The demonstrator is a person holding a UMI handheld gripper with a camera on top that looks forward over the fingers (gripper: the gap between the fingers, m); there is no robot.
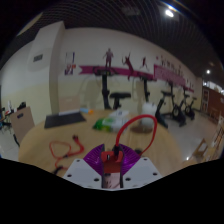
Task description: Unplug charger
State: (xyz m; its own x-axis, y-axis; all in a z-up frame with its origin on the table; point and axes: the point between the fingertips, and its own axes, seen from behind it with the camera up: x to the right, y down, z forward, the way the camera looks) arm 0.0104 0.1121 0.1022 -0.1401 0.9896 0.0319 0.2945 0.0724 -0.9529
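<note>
My gripper (pixel 111 160) is shut on the charger (pixel 110 158), a small red and white block pressed between the two purple pads. A red cable (pixel 140 120) rises from the charger and loops up and to the right above the wooden table (pixel 40 148). The lower part of the charger is hidden between the fingers. No socket or power strip shows.
A second coil of red cable (pixel 64 148) lies on the table left of the fingers. A dark flat object (pixel 65 119) lies further back left, and green and white items (pixel 106 125) just beyond the fingers. Exercise bikes (pixel 120 100) stand along the far wall.
</note>
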